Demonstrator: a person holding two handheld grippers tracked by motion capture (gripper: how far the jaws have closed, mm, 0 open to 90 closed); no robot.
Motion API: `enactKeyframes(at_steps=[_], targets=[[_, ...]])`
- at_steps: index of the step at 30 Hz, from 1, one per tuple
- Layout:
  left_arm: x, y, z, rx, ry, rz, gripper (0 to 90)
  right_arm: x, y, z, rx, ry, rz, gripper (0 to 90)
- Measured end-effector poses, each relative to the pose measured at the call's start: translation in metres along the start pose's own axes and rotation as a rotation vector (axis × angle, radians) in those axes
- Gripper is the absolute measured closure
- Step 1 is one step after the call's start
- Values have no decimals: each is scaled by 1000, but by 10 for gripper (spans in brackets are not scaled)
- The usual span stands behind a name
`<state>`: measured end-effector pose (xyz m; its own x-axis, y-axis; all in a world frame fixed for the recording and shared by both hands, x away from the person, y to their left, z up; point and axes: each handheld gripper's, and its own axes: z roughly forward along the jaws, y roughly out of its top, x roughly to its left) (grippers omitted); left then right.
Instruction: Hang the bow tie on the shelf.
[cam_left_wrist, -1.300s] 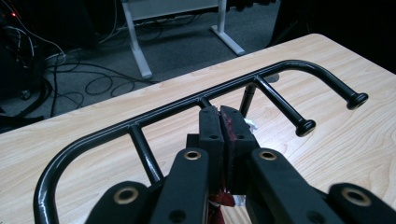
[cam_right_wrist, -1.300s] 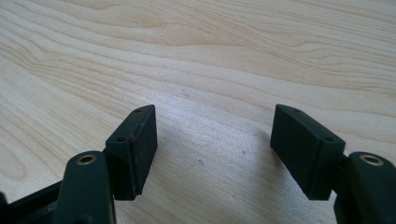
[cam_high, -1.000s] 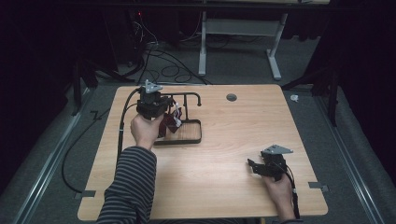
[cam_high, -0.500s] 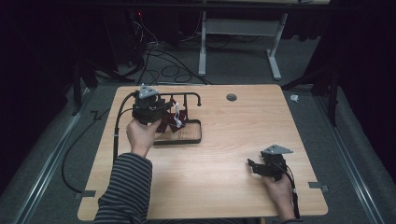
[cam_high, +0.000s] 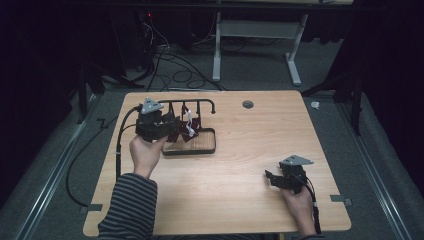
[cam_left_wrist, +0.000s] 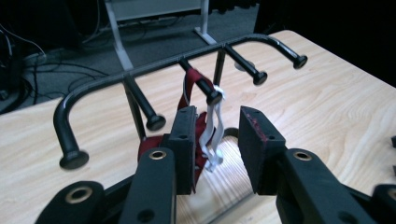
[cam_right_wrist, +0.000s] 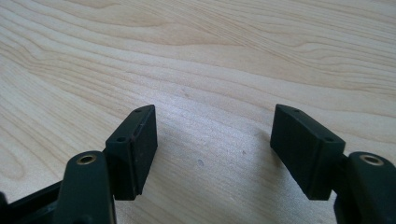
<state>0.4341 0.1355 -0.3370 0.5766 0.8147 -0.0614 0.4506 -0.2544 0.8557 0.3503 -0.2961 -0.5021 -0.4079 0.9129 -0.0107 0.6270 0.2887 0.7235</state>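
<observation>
Straps (cam_left_wrist: 205, 126), one dark red and one white, hang from the second of four pegs on the black peg rack (cam_left_wrist: 154, 70), directly ahead of the left gripper (cam_left_wrist: 217, 140) and between its jaws. The jaws have just been opening: compared with the earlier high view, they now stand apart, neither pad pressing the straps, the white strap loose in the gap and the red one lying against the near pad. The left hand has also drawn slightly back toward the table's near-left side since then. The straps' long axis runs vertically, from the peg down toward the rack's tray base (cam_high: 207, 148). The pegs point toward the gripper, each ending in a round knob. Neighbouring pegs flank the jaws on both sides. Bare wooden table (cam_high: 250, 190) lies behind and to the right of the gripper. The right gripper (cam_right_wrist: 212, 149), well apart near the table's near edge, rests with jaws wide and empty over bare wood.
</observation>
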Motion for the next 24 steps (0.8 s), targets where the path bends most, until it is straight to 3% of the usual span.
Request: enactKeyframes(at_steps=[24], targets=[[6,-33,-20,-1,-17,-39,669,0,0,0,0,-1,-2,332]])
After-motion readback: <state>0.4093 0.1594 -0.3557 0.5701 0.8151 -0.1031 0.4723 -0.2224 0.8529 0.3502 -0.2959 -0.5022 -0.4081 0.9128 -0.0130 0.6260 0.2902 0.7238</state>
